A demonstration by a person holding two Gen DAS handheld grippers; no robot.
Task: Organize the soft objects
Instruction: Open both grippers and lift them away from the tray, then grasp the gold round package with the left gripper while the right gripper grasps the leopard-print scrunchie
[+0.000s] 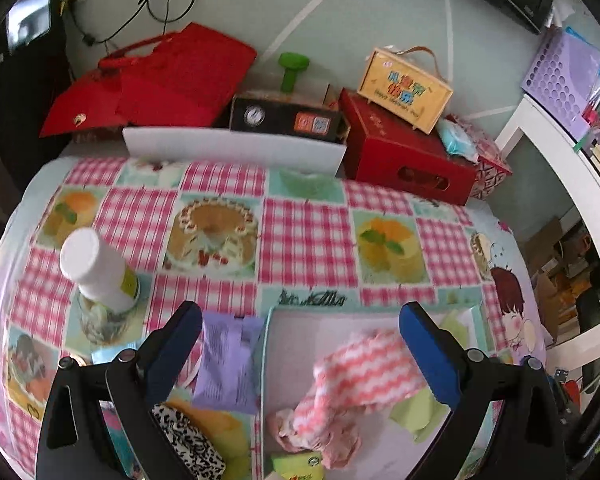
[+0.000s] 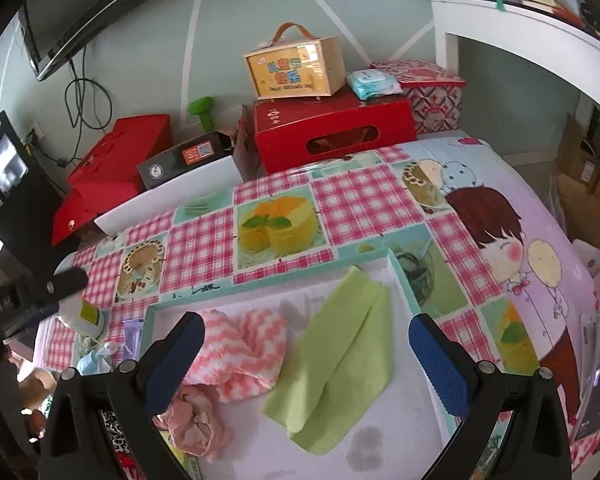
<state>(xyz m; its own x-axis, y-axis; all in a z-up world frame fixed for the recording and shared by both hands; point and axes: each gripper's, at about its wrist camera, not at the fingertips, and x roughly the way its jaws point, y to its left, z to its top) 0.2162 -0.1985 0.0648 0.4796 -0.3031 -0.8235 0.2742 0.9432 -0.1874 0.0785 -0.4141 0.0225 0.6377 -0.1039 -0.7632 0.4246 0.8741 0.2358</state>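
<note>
Both hand-held grippers stand wide and empty: left (image 1: 300, 344), right (image 2: 306, 354). The pink zigzag towel (image 2: 240, 344) lies crumpled in the tray (image 2: 400, 276), lower centre, probably overlapping the green cloth (image 2: 340, 364). Pinch the towel at its bunched middle.

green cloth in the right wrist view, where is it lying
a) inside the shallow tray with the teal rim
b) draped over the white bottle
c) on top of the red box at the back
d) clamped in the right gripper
a: the green cloth lies flat on the white floor of the tray, beside the pink and white striped cloth, while the right gripper is open above it and grips nothing.
</note>
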